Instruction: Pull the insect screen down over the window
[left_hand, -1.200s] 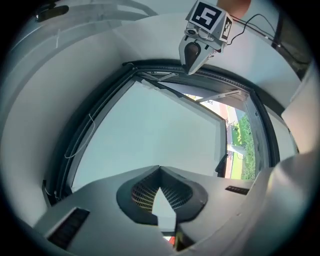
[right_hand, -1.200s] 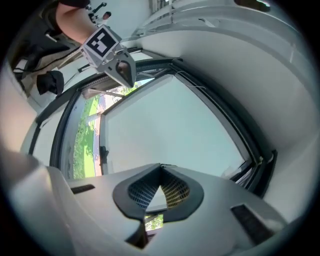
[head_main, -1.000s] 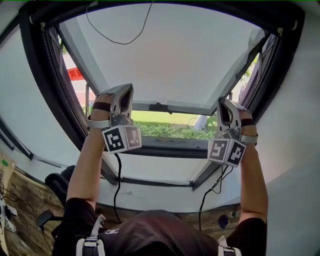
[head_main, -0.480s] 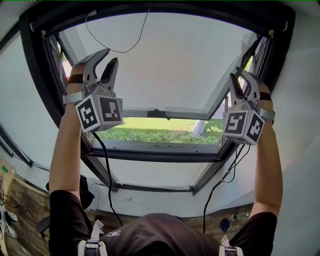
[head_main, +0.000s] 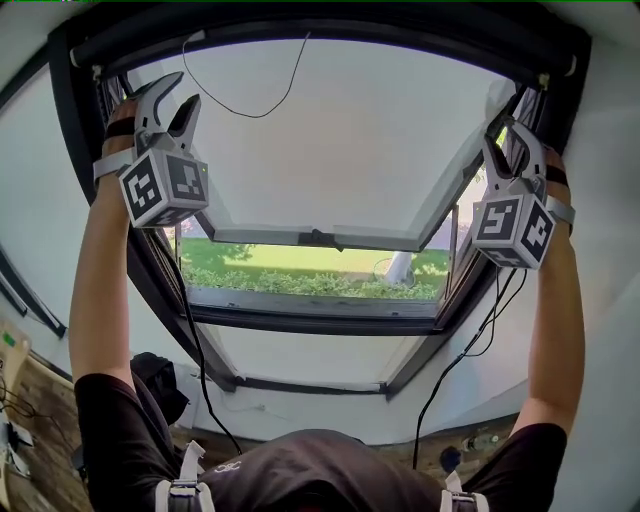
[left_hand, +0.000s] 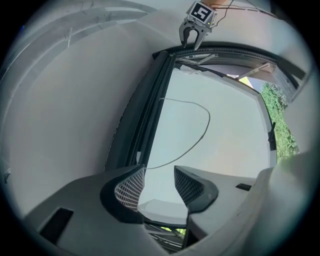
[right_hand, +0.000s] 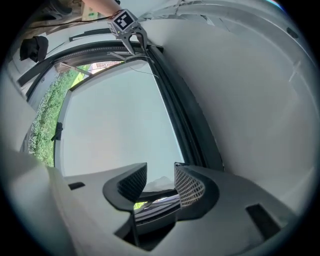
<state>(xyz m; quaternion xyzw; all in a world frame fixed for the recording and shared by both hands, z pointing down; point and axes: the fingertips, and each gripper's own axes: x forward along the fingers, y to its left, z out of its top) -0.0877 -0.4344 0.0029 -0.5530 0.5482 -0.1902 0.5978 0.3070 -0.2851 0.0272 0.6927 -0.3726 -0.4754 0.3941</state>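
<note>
Head view takes in the dark window frame (head_main: 310, 318), with both pairs of fingers up by its top corners. The pale insect screen (head_main: 350, 140) spreads across between the left gripper (head_main: 172, 100) and the right gripper (head_main: 514, 140), touching neither. Its bottom bar (head_main: 260, 236) lies well below both sets of fingers, and under the bar a strip of lawn and hedge (head_main: 300, 282) shows. The left fingers have just been opening and stand released, with nothing between them. The right fingers have likewise just been opening and are released and empty. A thin black cord (head_main: 252, 116) loops just inward of the left fingers. A small dark handle (head_main: 318, 238) sits at mid-bar, roughly midway between the two grippers and below them.
</note>
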